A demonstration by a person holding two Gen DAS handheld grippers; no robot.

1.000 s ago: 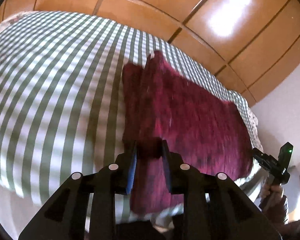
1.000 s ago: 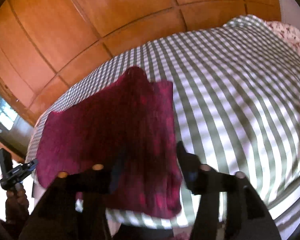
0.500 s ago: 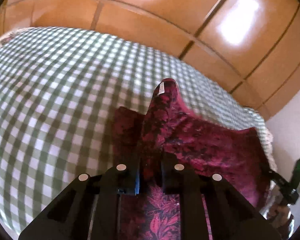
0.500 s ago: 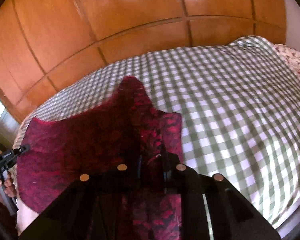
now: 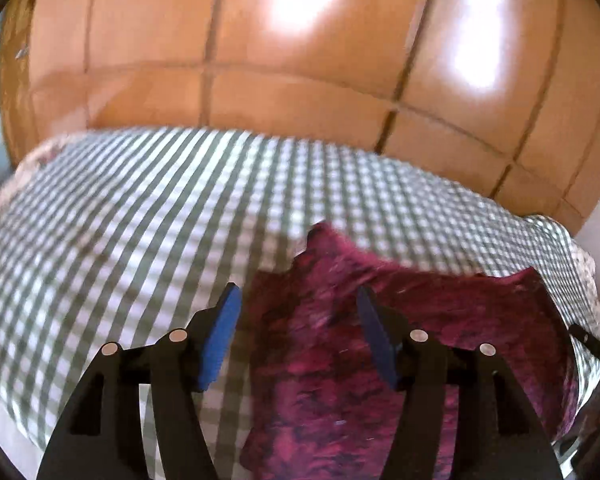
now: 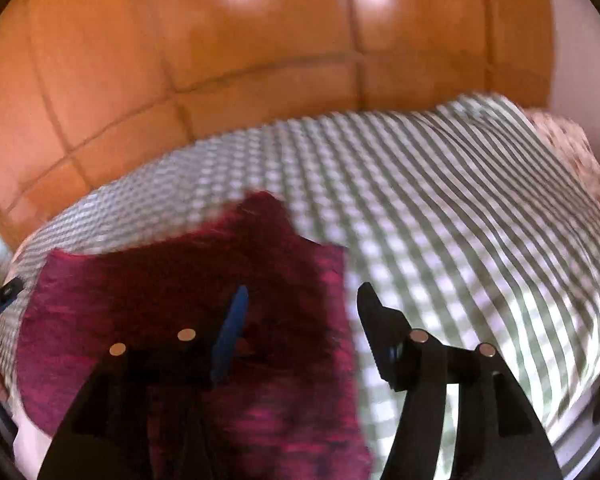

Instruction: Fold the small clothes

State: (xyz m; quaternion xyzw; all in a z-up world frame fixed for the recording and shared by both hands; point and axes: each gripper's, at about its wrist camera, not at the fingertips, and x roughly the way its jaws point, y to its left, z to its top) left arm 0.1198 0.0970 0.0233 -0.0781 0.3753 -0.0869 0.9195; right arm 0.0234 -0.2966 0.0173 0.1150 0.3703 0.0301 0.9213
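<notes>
A dark red patterned garment point(image 5: 380, 340) lies flat on the green-and-white checked bedspread point(image 5: 140, 232), near its front edge. My left gripper point(image 5: 296, 320) is open and empty, hovering over the garment's left edge. In the right wrist view the same garment point(image 6: 172, 292) lies at lower left on the bedspread point(image 6: 460, 220). My right gripper point(image 6: 300, 320) is open and empty above the garment's right edge. Both views are blurred by motion.
An orange-brown panelled wooden wardrobe point(image 5: 300, 60) stands behind the bed, also in the right wrist view point(image 6: 220, 40). A floral pillow point(image 6: 572, 148) lies at the bed's far right. The other gripper's tip shows at each view's edge point(image 6: 0, 296).
Half a second ago both grippers were shut on the garment's near edge. Both have now opened, let the cloth go and pulled back; the garment lies on the bed.
</notes>
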